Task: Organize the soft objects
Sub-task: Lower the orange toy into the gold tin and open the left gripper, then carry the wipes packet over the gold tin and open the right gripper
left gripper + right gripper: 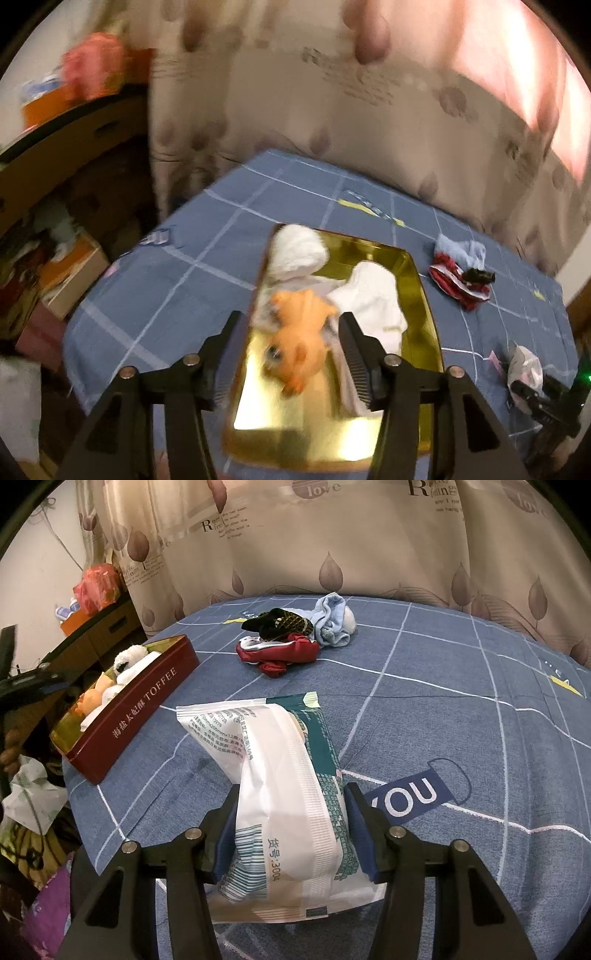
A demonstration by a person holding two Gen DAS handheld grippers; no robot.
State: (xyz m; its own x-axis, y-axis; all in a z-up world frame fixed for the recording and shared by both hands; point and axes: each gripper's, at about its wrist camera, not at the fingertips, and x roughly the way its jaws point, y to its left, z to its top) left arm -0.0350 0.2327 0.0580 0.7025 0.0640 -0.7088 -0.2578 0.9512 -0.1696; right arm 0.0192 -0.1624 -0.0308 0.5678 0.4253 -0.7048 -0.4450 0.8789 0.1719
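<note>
An orange plush toy (299,332) lies in the gold-lined toffee tin (417,280) beside two white soft bundles (299,251) (373,295). My left gripper (291,315) hovers above the toy, open, its pads clear of it. From the right wrist the tin (147,701) shows its red side, at the bed's left edge. My right gripper (291,790) is shut on a white and green tissue pack (280,775) that rests on the blue bedsheet (443,709). At the back lies a pile of red cloth (277,653), a black sock (277,622) and light blue socks (332,622).
A leaf-print curtain (332,535) hangs behind the bed. A dark cabinet (107,631) with a pink bag (98,587) stands at the left. Boxes and clutter (70,269) fill the floor beside the bed, with a crumpled plastic bag (33,794).
</note>
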